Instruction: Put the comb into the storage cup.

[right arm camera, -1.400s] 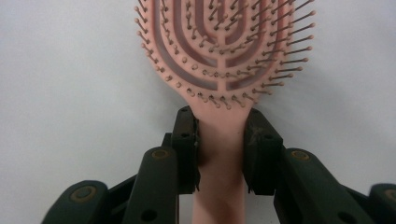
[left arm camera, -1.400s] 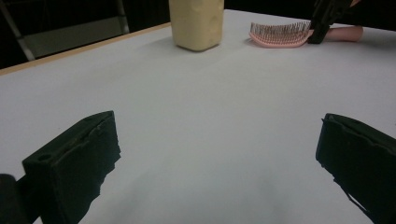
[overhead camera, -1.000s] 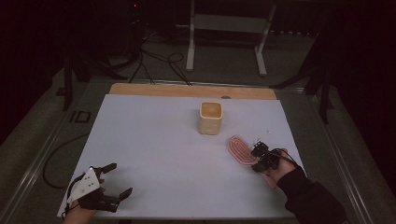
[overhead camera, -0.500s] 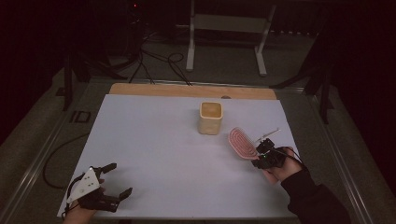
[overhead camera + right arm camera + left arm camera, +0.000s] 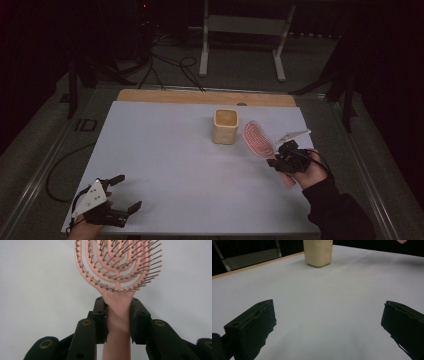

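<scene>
Your right gripper clamps its jaws on the neck of the pink vented plastic hairbrush, raised at the high view's centre right beside the cream square cup; it's light, stiff, slick, so hold the handle; left gripper gapes wide, empty.

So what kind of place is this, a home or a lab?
Probably a lab or recording studio: a white-covered table in a dark room, loose cables on the floor, a metal stand behind.
</scene>
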Motion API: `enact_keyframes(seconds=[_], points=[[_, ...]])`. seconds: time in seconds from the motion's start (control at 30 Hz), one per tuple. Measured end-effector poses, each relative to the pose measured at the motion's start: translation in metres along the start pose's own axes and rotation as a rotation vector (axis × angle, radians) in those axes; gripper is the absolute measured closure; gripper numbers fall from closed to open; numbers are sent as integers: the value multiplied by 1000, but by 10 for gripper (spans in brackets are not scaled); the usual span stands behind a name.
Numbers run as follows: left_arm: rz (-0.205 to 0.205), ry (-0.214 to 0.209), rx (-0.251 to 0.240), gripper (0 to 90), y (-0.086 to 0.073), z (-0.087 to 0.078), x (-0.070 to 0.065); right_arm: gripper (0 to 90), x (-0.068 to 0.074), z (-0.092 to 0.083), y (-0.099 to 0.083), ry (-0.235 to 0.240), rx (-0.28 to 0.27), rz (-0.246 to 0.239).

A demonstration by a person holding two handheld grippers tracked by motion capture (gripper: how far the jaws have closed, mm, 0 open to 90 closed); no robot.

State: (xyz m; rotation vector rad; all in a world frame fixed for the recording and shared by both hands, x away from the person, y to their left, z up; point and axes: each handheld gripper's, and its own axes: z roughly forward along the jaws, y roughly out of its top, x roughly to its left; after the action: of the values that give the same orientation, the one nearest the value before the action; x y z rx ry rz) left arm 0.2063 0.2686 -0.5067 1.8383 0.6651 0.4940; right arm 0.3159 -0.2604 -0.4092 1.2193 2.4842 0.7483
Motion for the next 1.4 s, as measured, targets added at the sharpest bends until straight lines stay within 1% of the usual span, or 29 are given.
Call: enact_keyframes(seconds=[0.07,0.1,0.13,0.17,0.23,0.27,0.33,0.43,0.47,0.5,0.57,0.63,0.7,0.77,0.8,0.87,0.9,0.97,1.1,1.17,1.2,1.27,1.3,1.4], points=[[-2,2,1,0,0,0,0,703,1,-1,5,0,-24,-5],[-1,1,-1,0,0,0,0,703,3,-2,8,-4,-52,-9],[-1,0,-1,0,0,0,0,703,3,-1,10,-2,-60,-11],[0,1,1,0,0,0,0,703,5,0,15,-3,-79,-13],[-1,1,1,0,0,0,0,703,6,1,18,0,-87,-20],[0,1,0,0,0,0,0,703,9,3,24,-1,-107,-22],[0,2,-1,0,0,0,0,703,10,5,27,4,-111,-30],[0,2,0,0,0,0,0,703,12,8,35,15,-133,-38],[2,2,-1,0,0,0,0,703,14,11,40,23,-154,-36],[0,2,-1,0,0,0,0,703,14,11,40,23,-154,-36],[-1,2,2,0,0,0,0,704,16,13,45,21,-167,-57],[-1,2,-1,0,0,-1,0,704,19,16,50,16,-176,-66],[1,2,1,0,0,-1,0,704,22,18,55,13,-197,-75],[1,3,2,0,-1,-1,0,704,24,18,60,10,-230,-87],[0,2,0,0,0,-1,0,704,25,18,63,16,-234,-86],[0,2,1,0,-1,-1,0,704,26,19,69,31,-264,-91],[-1,1,1,0,-1,-1,0,704,27,20,72,32,-266,-92],[-3,1,-3,0,0,-1,0,704,29,21,76,18,-290,-113],[-7,1,-4,0,-1,-2,1,704,31,25,89,22,-309,-130],[-5,0,-5,0,0,-2,1,704,33,25,94,14,-326,-132],[-5,0,-5,0,0,-1,1,704,33,26,97,19,-337,-139],[-6,1,-3,0,-1,-2,1,704,35,27,101,22,-352,-139],[-6,1,-4,0,-1,-2,1,704,36,29,104,28,-368,-141],[-8,0,-5,0,-1,-2,1,704,37,32,111,46,-386,-136]])
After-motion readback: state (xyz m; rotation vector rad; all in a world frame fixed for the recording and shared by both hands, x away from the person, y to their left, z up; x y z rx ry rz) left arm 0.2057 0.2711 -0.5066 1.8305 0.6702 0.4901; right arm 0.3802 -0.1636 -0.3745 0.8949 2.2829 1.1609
